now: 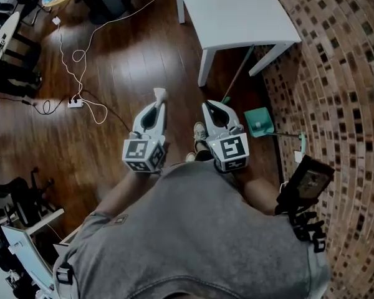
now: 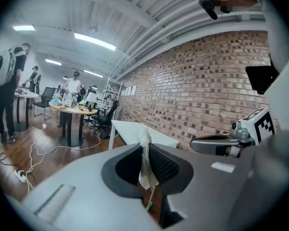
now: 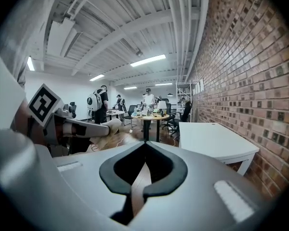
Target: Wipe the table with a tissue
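Observation:
A white tissue (image 2: 145, 166) is pinched in my left gripper (image 2: 146, 147), which is shut on it; a tuft sticks out past the tips. From the head view the left gripper (image 1: 158, 99) is held in front of the body over the wooden floor, the tissue (image 1: 160, 92) at its tip. Beside it my right gripper (image 1: 207, 106) is shut with nothing in it, its jaws (image 3: 144, 145) meeting at the tips. The white table (image 1: 237, 11) stands ahead by the brick wall, apart from both grippers. It also appears in the left gripper view (image 2: 135, 131) and the right gripper view (image 3: 214, 138).
A green dustpan (image 1: 258, 121) with a long handle lies by the brick wall (image 1: 343, 73). A white cable and power strip (image 1: 75, 103) trail over the floor at left. A round table (image 3: 153, 116) with people and office chairs stands further back.

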Tool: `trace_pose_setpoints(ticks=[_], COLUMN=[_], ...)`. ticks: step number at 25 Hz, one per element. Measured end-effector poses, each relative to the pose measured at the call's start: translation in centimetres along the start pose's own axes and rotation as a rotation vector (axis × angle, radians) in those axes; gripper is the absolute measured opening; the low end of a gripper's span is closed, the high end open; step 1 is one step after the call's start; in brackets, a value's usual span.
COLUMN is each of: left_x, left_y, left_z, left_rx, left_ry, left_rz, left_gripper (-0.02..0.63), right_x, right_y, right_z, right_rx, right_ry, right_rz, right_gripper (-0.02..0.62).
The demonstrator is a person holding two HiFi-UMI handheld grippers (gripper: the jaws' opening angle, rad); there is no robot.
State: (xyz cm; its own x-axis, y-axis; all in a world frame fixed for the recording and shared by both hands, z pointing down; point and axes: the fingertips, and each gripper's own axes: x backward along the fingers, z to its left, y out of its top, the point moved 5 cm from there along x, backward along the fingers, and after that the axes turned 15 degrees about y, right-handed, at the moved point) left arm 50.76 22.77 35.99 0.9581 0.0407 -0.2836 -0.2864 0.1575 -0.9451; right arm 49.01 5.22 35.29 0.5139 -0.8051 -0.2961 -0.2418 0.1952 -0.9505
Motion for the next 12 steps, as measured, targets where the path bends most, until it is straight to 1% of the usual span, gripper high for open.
trace_pose_setpoints(ticks=[7, 12], left_x=[-6.1, -10.4], left_y=[3.0, 4.5], left_z=[0.4, 0.7], left_rx=[0.001, -0.003], left_ry=[0.054, 0.099], left_rz=[-0.026, -0.03], left_gripper=[0.031, 0.031], right_x=[-4.8, -7.9], right_y=[3.3, 4.9], right_z=[-5.3, -8.9], right_rx=[0.046, 0.106], right_ry=[0.04, 0.062], right_rz=[-0.005, -0.019], right_gripper=[0.015, 0.014])
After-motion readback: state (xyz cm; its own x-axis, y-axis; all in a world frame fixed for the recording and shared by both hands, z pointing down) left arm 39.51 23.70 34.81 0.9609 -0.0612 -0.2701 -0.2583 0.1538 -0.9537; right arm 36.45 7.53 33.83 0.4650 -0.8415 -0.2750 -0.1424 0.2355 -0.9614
